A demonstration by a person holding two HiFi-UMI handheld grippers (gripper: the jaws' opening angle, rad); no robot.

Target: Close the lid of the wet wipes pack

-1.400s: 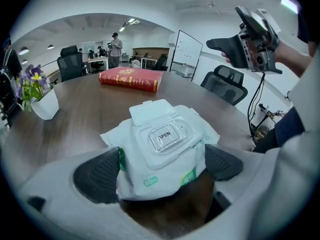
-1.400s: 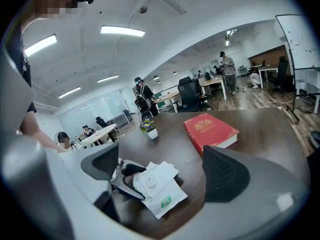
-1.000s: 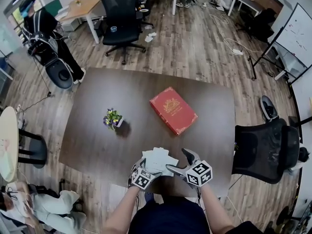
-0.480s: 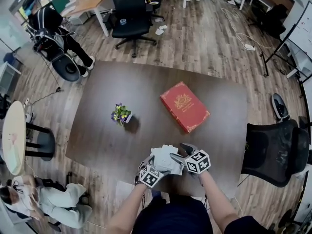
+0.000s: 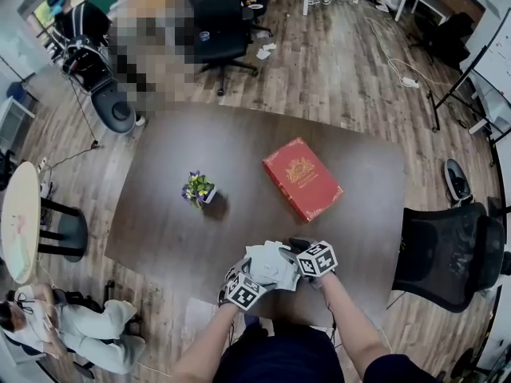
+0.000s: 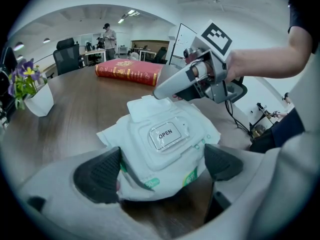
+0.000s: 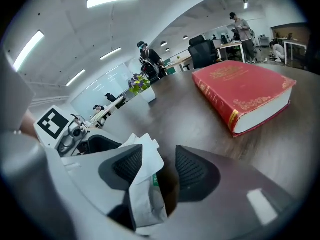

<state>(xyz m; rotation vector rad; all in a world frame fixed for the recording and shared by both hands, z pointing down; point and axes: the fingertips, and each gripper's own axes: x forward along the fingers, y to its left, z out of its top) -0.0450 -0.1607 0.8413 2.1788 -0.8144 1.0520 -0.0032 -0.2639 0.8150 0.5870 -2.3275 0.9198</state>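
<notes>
Two pairs of tongs were pictured at the near edge of the desk (image 5: 239, 158), where the wet wipes pack (image 6: 167, 156) lay with its lid (image 6: 144, 107) thrown back toward the far side and the clear seal (image 6: 167, 134) marked OPEN left exposed in the plastic frame. The left tongs (image 6: 160, 168) were seen spread wide and closed on the near end of the pack, one pad set against each side of it. The right tongs (image 7: 160, 170) were shown at the far end. Their jaws had just been closing and stood narrow, with a white fold of the pack's wrapper, touched with green print, between them. One pad was laid against that fold and a dark gap was kept at the other, so no firm pinch was shown. The pack was judged light and soft, a film pouch likely to be dented, or slid across the dark desk top, if pushed without support, and its wrapper was thought probably slick. The lid and its frame were judged the only stiff parts. A hold low on the two sides was thought best for steadying. The lid, it was reckoned, would best be taken at its free edge, away from the hinge, folded over and pressed flat onto the frame until caught. A red book (image 5: 302, 179) and a small pot of flowers (image 5: 198, 189) were left well apart, further up the desk.
</notes>
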